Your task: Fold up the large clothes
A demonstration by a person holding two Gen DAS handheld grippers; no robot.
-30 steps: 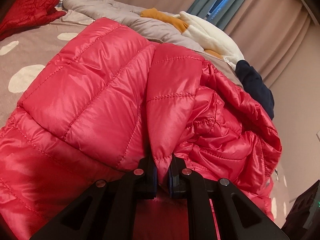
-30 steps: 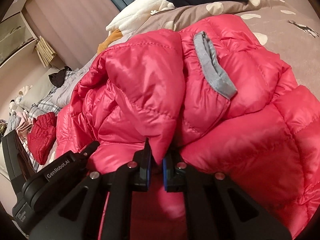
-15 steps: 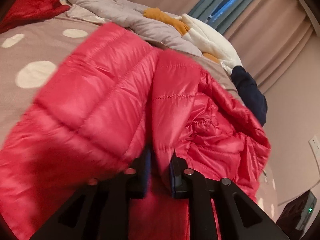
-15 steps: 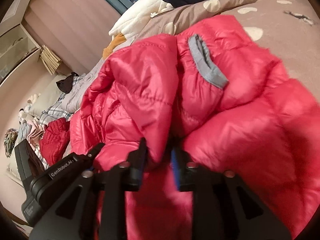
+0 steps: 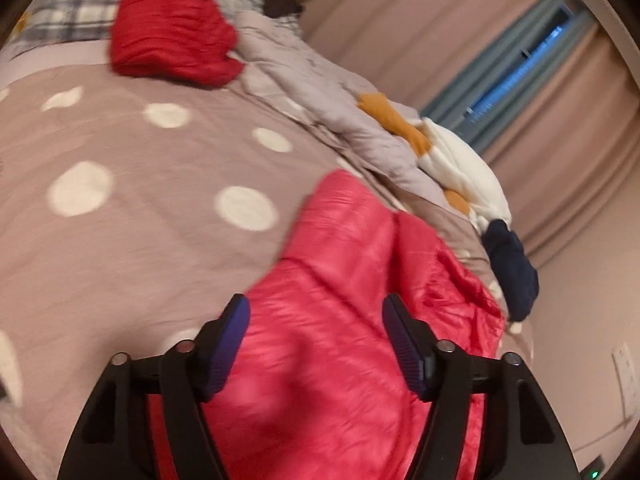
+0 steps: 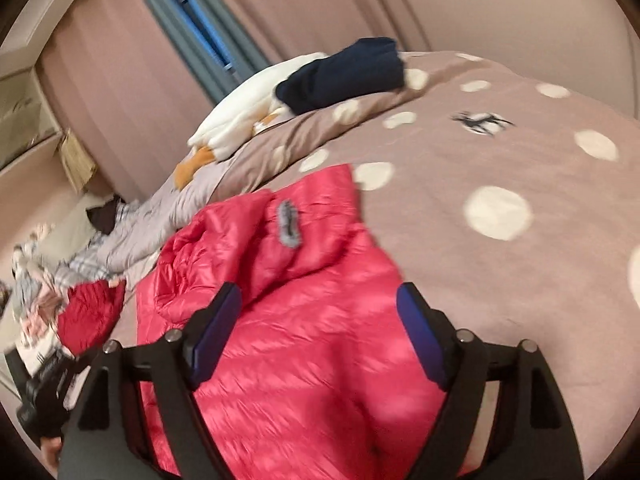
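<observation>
The bright pink quilted puffer jacket (image 5: pixel 340 340) lies spread on the bed's taupe cover with cream polka dots (image 5: pixel 140 200), filling the lower centre of both views. Through the left wrist camera, the left tool (image 5: pixel 316 344) hangs over the jacket with its two dark blue-padded fingers (image 5: pixel 224 348) wide apart and nothing between them but the fabric below. The right tool (image 6: pixel 320 332) shows the same in its own view: fingers spread, gripping nothing, the jacket underneath. A small grey tab (image 6: pixel 289 224) sits on a folded-over part of the jacket just above centre in the right view.

Along the upper part of the left view, a dark red garment (image 5: pixel 172 40) lies bunched on the bed at upper left, with a pale grey padded garment (image 5: pixel 320 100) trailing from it toward the middle right. Next along come an orange and white fleece (image 5: pixel 452 156) and a navy blue folded garment (image 5: pixel 512 272) at the right edge of the bed. Pink-beige curtains (image 5: pixel 420 32) hang behind, parted over a strip of window. Both pictures are blurred, so the stitching on the jacket is hard to read.
</observation>
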